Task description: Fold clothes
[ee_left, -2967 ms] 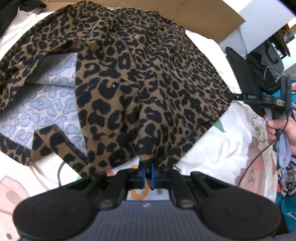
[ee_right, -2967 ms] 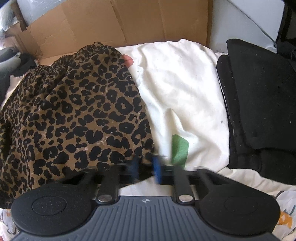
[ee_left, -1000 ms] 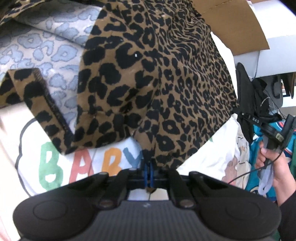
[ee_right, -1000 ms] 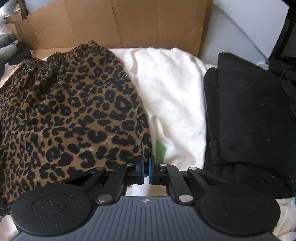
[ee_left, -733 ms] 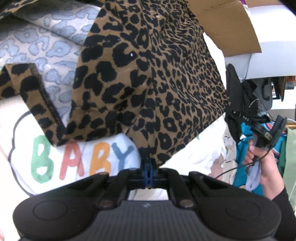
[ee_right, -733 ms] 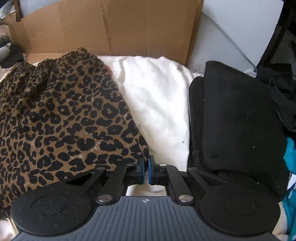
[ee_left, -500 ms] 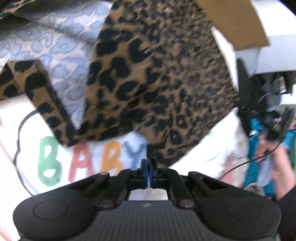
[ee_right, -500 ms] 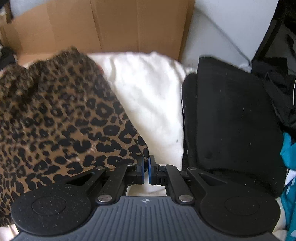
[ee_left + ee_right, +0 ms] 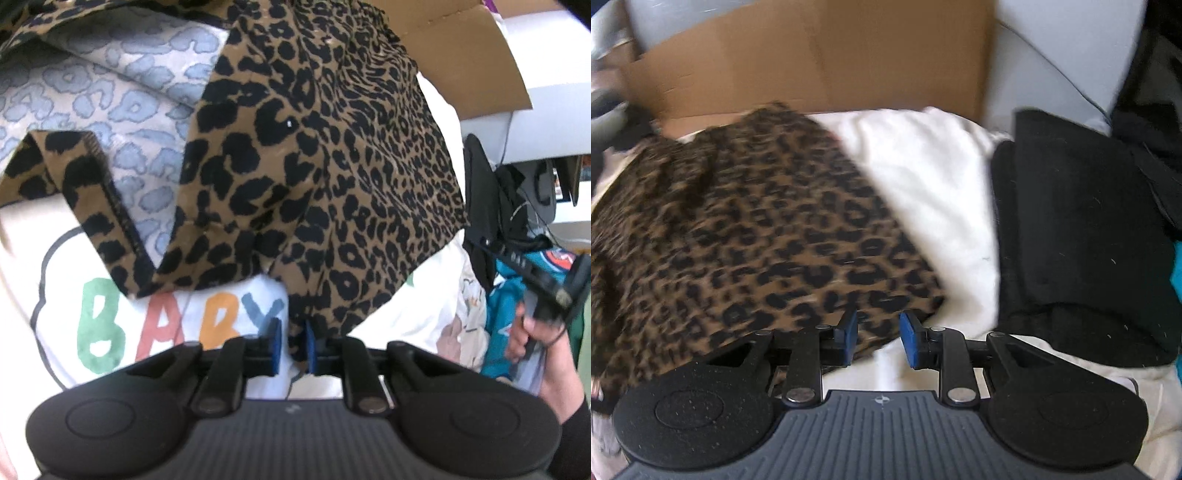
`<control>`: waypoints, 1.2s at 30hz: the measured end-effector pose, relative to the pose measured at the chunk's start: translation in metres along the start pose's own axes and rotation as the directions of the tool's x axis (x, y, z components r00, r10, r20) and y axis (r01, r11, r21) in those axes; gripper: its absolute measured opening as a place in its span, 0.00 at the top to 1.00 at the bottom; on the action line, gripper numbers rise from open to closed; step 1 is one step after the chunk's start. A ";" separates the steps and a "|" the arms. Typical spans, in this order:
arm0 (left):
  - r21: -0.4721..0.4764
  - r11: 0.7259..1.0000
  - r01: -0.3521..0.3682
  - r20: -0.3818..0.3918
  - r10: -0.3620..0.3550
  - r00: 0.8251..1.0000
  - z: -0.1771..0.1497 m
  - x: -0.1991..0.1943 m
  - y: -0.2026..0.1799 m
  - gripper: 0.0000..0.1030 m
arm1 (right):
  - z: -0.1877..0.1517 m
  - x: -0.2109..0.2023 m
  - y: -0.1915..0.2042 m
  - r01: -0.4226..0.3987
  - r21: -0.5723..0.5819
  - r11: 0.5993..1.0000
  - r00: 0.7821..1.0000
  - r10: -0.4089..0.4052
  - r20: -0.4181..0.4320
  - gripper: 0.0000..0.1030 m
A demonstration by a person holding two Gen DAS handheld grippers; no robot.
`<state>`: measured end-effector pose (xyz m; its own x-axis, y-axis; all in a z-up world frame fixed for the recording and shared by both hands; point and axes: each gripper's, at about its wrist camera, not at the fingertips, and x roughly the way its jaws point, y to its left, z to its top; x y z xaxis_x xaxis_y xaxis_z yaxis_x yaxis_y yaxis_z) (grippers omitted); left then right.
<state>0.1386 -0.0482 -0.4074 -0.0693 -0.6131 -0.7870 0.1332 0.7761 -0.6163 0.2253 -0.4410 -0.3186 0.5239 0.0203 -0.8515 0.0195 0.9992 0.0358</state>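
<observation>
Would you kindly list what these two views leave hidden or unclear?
- Leopard-print garment: top cut off by left wrist view's edge; print blurred in right wrist view.
- Sheet beyond "BABY": covered by the garment.
- Black folded clothes: right side lost in shadow, type unclear.

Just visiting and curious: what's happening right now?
Both grippers open. Leopard garment released, hem between blue pads. Black clothes beside it, apart.

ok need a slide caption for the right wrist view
Right gripper open at the hem of the leopard-print garment spread on white bedding, folded black clothes alongside.
</observation>
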 end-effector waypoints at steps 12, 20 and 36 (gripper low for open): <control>-0.010 1.000 0.030 0.035 -0.029 0.999 0.002 0.004 -0.001 0.88 | -0.029 0.006 0.037 -0.191 0.087 0.978 0.978 0.197 -0.072 0.67; -0.025 0.999 0.022 0.031 -0.021 0.999 0.001 0.009 0.006 0.95 | -0.046 0.011 0.068 -0.295 0.115 0.949 0.944 0.308 -0.117 0.67; -0.014 0.999 0.030 0.027 -0.030 0.999 0.003 0.019 0.009 0.96 | -0.064 0.022 0.115 -0.482 0.230 0.845 0.832 0.524 -0.182 0.64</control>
<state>0.1414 -0.0530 -0.4280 -0.0468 -0.6395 -0.7673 0.1176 0.7593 -0.6400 0.1845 -0.3233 -0.3670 0.2909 0.5473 -0.7848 -0.0401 0.8265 0.5615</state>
